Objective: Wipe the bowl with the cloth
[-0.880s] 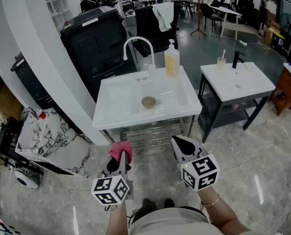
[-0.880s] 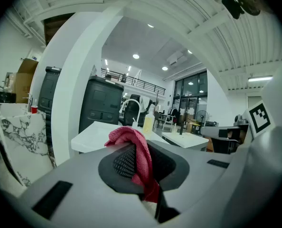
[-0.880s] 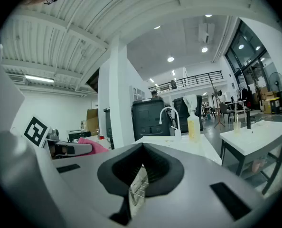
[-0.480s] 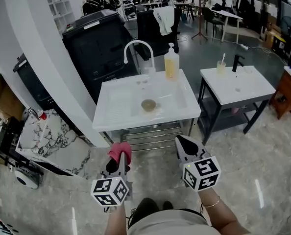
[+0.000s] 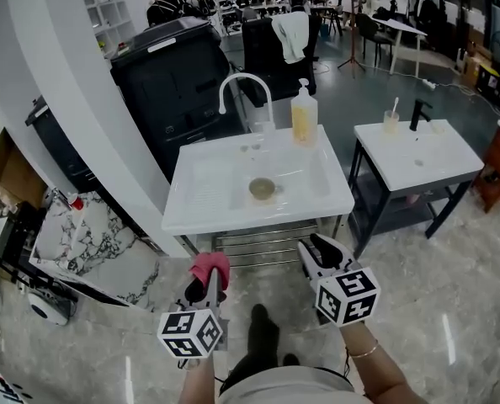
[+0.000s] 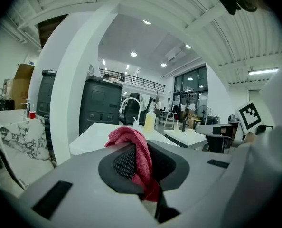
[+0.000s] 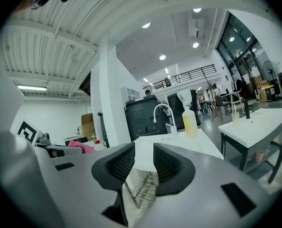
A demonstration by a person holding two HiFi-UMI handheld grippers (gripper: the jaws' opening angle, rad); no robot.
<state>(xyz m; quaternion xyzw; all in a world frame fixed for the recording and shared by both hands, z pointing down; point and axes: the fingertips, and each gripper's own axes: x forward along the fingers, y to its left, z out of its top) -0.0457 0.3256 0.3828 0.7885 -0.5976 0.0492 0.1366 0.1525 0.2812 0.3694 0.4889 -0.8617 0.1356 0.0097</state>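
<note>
Pink cloth (image 5: 210, 268) is pinched in the left gripper (image 5: 205, 286), jaws clamped on it, held low by the waist. The right gripper (image 5: 319, 251) is level beside it, jaws a little apart with nothing between them. Both are well short of the white sink (image 5: 233, 215). The bowl (image 5: 262, 188) sits in its basin, ahead and slightly right of the cloth. Neither hand looks clearly nearer.

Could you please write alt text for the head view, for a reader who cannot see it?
A person faces a white rectangular sink holding a small brown bowl, both claws short of it. The left claw grips a crumpled pink cloth; the right claw is open and empty.
</note>
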